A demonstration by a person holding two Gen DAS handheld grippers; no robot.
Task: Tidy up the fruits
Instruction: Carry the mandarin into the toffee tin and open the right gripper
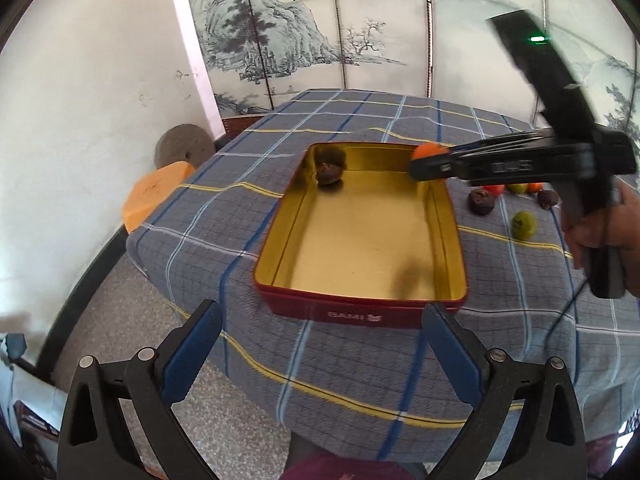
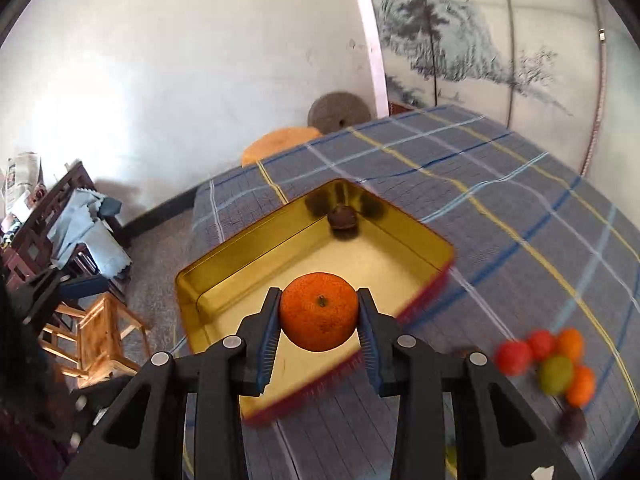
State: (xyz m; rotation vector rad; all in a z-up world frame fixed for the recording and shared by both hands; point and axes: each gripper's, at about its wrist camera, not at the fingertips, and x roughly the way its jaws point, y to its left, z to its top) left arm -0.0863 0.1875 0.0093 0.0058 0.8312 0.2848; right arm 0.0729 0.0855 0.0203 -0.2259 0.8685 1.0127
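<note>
A red tin (image 1: 352, 314) with a gold inside sits on the checked tablecloth; it also shows in the right wrist view (image 2: 192, 280). One dark brown fruit (image 1: 330, 170) lies in its far left corner, also seen in the right wrist view (image 2: 343, 218). My right gripper (image 2: 319, 316) is shut on an orange (image 2: 319, 311) and holds it above the tin; in the left wrist view the gripper (image 1: 426, 160) holds the orange (image 1: 430, 151) over the tin's far right corner. My left gripper (image 1: 322, 348) is open and empty, in front of the tin's near wall.
Loose fruits lie on the cloth right of the tin: a green one (image 1: 523, 225), dark ones (image 1: 482, 202), and a cluster of red, orange and green ones (image 2: 548, 360). An orange stool (image 1: 154, 194) stands left of the table. Wooden chairs (image 2: 96, 332) stand on the floor.
</note>
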